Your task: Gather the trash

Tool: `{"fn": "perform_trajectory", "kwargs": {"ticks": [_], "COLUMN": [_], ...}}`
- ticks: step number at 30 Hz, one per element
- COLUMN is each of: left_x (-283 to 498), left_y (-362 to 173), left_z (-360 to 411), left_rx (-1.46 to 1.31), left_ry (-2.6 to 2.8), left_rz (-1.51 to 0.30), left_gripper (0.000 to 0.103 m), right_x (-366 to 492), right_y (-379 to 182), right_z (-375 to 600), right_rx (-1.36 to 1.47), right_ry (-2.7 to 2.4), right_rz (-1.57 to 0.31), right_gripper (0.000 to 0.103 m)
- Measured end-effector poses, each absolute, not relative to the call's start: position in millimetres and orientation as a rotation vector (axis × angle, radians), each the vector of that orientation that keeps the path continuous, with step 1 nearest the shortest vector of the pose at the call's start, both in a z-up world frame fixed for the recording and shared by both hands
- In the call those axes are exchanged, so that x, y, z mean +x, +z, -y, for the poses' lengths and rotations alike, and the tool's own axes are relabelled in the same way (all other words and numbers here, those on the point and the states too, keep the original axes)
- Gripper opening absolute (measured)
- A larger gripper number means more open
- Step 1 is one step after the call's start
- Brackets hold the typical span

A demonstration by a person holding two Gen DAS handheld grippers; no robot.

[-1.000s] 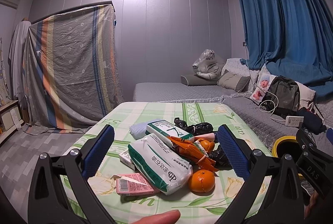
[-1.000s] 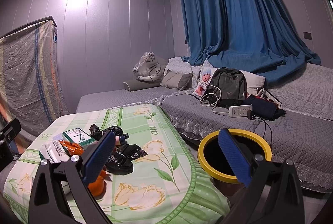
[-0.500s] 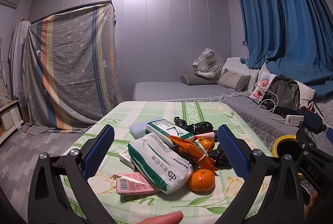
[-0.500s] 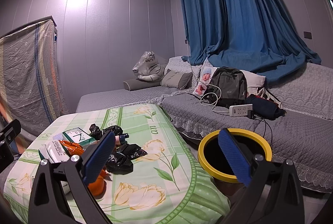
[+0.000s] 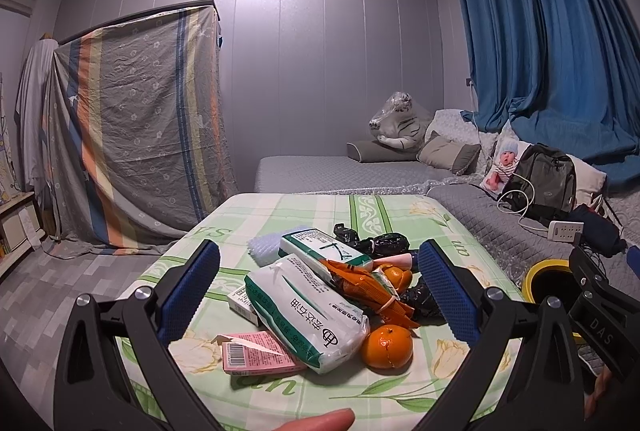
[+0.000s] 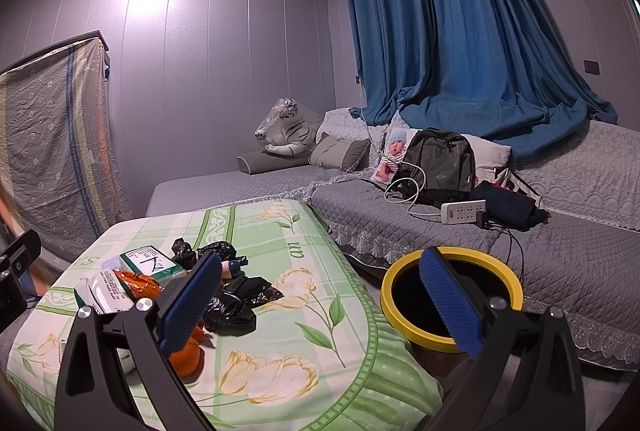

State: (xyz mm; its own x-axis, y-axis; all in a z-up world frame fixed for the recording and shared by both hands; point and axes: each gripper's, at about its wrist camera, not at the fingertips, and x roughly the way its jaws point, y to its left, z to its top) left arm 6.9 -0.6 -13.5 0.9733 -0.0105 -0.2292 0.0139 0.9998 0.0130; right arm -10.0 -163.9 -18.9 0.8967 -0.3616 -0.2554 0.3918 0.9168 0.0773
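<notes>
Trash pile (image 5: 336, 291) amid table (image 6: 280, 311); yellow-rimmed bin (image 6: 452, 295) beside, perhaps empty.

Backpack (image 6: 440, 167) on grey sofa (image 6: 400, 223); doll (image 6: 390, 161) just left of it, power strip (image 6: 464, 211) in front, blue curtain (image 6: 460, 31) behind.

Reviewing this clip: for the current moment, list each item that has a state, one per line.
left tongs: open, holding nothing
right tongs: open, holding nothing
yellow-rimmed bin: uncovered, upright beside the table
pink box: flap torn open, lying flat
whole orange: unpeeled, on the tablecloth
blue curtain: drawn shut
</notes>
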Motion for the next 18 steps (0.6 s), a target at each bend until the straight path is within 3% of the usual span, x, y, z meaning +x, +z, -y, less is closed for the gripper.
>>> {"fn": "perform_trajectory", "kwargs": {"ticks": [18], "left_x": [9.8], "left_y": [-10.5], "left_z": [0.7], "left_rx": [0.020], "left_ry": [-0.022], "left_rz": [-0.246], "left_gripper": [0.095], "right_x": [-9.0], "right_y": [-17.3], "right_z": [164.8], "right_rx": [0.128], "right_ry": [-0.391], "right_rz": [-0.241], "right_gripper": [0.096]}}
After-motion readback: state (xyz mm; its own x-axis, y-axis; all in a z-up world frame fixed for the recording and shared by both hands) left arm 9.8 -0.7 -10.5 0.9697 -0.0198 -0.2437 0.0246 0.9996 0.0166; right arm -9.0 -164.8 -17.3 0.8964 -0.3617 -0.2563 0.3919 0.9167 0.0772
